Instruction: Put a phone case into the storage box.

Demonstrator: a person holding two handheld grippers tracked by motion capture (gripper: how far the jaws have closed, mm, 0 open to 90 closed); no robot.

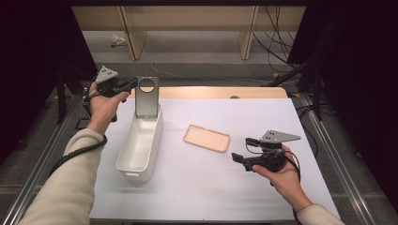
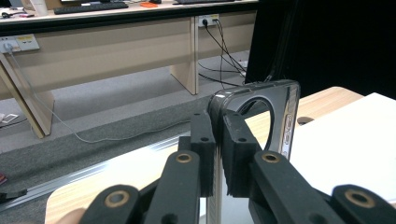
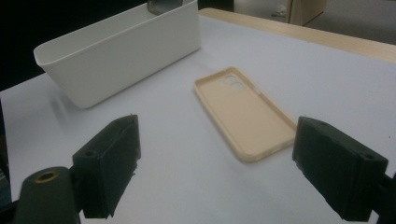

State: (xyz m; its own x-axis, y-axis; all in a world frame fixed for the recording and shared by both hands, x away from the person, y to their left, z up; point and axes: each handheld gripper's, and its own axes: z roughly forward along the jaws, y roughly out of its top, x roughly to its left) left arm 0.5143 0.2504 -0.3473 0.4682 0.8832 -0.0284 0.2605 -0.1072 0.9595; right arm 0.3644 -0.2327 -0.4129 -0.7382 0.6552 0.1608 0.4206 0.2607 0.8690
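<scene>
Nearest the person, the right hand-held gripper (image 1: 243,150) hovers just above the white-covered surface (image 1: 263,187), its jaws spread wide and gripping nothing; in the right gripper view the two black pads (image 3: 109,165) stand well apart with bare surface between them. Just beyond that gripper lies a beige phone case (image 1: 207,138), flat, open side up, with its camera cut-outs at the end farther from the jaws (image 3: 245,112). It touches neither gripper nor the bin.

To the left of the case sits a long white plastic bin (image 1: 141,147), its length running away from the person.

At the bin's far end, the left hand-held gripper (image 1: 133,85) is clamped on a dark, glossy phone case (image 1: 146,96), holding it upright over that end of the bin. In the left gripper view the pads (image 2: 203,154) are closed on one edge of this case (image 2: 280,109), whose large round camera opening shows just past them. Whether its lower edge touches the bin cannot be told.

Beyond the surface's wooden far edge are grey floor, cables and pale wooden desks (image 2: 116,51).
</scene>
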